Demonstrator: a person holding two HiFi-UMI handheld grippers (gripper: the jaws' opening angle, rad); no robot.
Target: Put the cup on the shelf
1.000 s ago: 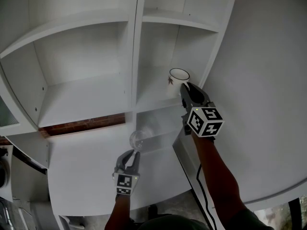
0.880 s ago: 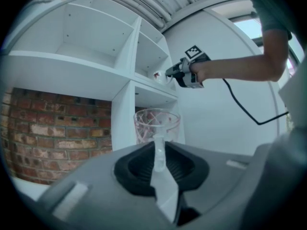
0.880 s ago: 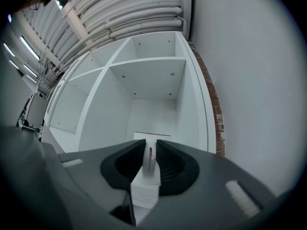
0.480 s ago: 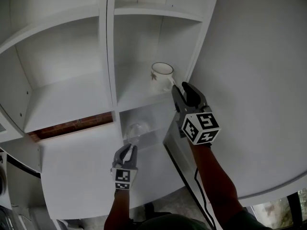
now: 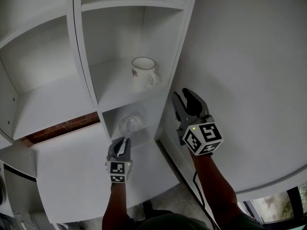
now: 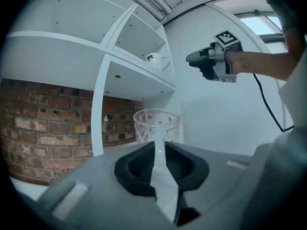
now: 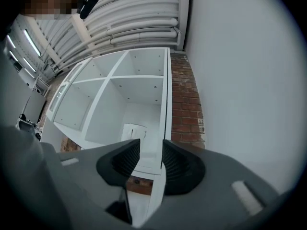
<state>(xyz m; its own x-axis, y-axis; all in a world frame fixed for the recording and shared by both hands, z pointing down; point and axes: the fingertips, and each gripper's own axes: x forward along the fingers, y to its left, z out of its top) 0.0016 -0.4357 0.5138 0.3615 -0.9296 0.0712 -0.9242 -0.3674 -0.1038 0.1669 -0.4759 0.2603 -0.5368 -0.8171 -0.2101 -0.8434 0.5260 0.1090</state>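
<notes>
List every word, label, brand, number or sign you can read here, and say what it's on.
No readable words, numbers or brands in any view.
On the cup: small reddish motif, too small to read.
On the glass: pinkish marks, no letters.
On the marker cubes: black-and-white square codes, no letters or digits.

White cup (image 5: 143, 72) with a handle and a small red mark on its side, maybe a flower. Stands upright, mouth up, on the white shelf (image 5: 112, 86), in the right-hand box near the side wall. Clear cup (image 5: 129, 125) with faint pink marks, upright, just below that board, pinched at its near wall by the left gripper (image 5: 124, 140).
</notes>
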